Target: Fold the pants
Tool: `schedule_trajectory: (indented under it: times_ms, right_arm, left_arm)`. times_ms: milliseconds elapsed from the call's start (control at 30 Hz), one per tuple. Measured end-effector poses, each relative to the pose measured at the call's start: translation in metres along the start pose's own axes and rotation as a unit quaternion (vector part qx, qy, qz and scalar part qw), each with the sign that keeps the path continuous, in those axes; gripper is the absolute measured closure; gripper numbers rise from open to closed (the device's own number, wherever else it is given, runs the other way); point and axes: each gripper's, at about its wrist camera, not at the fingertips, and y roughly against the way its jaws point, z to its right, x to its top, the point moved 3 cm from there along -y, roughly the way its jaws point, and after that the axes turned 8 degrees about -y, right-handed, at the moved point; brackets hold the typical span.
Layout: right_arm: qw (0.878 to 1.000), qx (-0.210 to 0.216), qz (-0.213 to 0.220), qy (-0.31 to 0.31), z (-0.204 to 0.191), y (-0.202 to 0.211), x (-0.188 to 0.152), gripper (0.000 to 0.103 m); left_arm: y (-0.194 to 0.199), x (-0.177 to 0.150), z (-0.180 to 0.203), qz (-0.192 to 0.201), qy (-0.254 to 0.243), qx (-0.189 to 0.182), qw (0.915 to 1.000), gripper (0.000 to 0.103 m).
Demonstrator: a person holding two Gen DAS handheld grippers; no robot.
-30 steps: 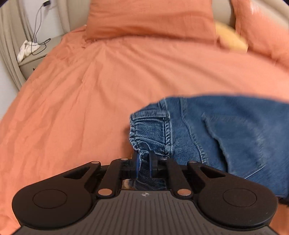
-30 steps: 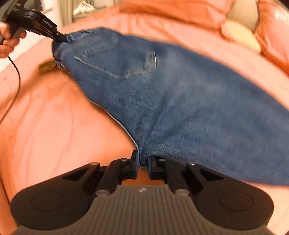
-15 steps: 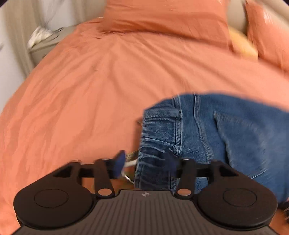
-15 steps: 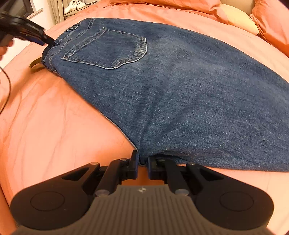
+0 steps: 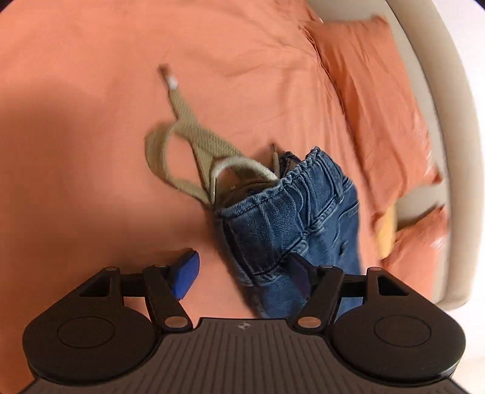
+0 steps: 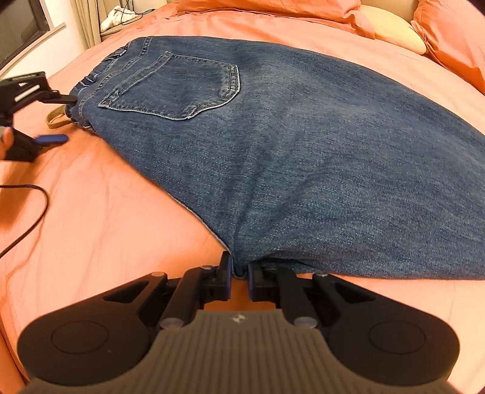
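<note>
Blue jeans [image 6: 288,142] lie on the orange bed, back pocket up, waistband at the far left. My right gripper [image 6: 239,274] is shut on the jeans' near edge at the crotch fold. My left gripper [image 5: 242,269] is open, its jaws wide apart just above the elastic waistband [image 5: 291,206]; nothing is in it. It also shows in the right wrist view [image 6: 60,121], beside the waistband. A beige drawstring [image 5: 185,151] trails out of the waistband onto the sheet.
The orange bed sheet [image 6: 91,218] surrounds the jeans. Orange pillows [image 5: 379,121] and a beige headboard [image 5: 454,151] are at the bed's head. A black cable [image 6: 27,212] lies at the left. A nightstand with a white cloth [image 6: 118,15] stands at the far left.
My left gripper opened and let go of the waistband, then turned so the view looks down on the waistband and drawstring. The jeans settled flat on the bed. My right gripper kept its hold.
</note>
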Motion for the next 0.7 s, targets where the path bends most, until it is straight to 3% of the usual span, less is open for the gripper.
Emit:
schedule_trajectory:
  times_ms: [67,100,167,233,367,400,467,500,600,700]
  right_arm:
    - [1.000,0.002,0.000,-0.001,0.000,0.000,0.000,0.097]
    - [1.000,0.003,-0.001,-0.002,0.001,0.001,0.000,0.097]
    - [1.000,0.006,-0.004,-0.001,0.001,0.002,0.001,0.097]
    - [1.000,0.010,-0.007,0.001,0.001,0.006,0.003,0.097]
    - [1.000,0.030,-0.005,0.003,0.001,0.019,0.009,0.098]
    - [0.999,0.038,-0.005,-0.004,0.003,0.022,0.011,0.098]
    - [0.998,0.054,-0.006,-0.017,0.007,0.025,0.013,0.098]
    - [0.998,0.059,-0.007,-0.018,0.008,0.026,0.014,0.098]
    - [0.998,0.056,-0.016,-0.011,0.007,0.020,0.010,0.098]
    - [0.998,0.053,-0.030,-0.015,0.008,0.006,0.005,0.098]
  left_arm:
    - [-0.006,0.001,-0.001,0.010,0.012,-0.014,0.9998,0.046]
    - [-0.009,0.001,0.001,0.008,0.017,-0.018,0.9997,0.064]
    - [-0.009,0.006,0.013,0.015,-0.006,0.009,0.9998,0.073]
    - [-0.001,0.012,0.043,0.027,-0.074,0.040,0.9961,0.082]
    - [0.026,0.023,0.116,0.042,-0.185,0.071,0.9792,0.086]
    - [0.029,0.024,0.134,0.043,-0.215,0.087,0.9717,0.086]
    - [0.024,0.021,0.159,0.038,-0.291,0.137,0.9462,0.087]
    - [0.017,0.021,0.161,0.028,-0.304,0.162,0.9384,0.087]
    - [-0.021,0.028,0.131,-0.024,-0.268,0.233,0.9347,0.087]
    - [-0.053,0.028,0.094,-0.062,-0.243,0.272,0.9291,0.086]
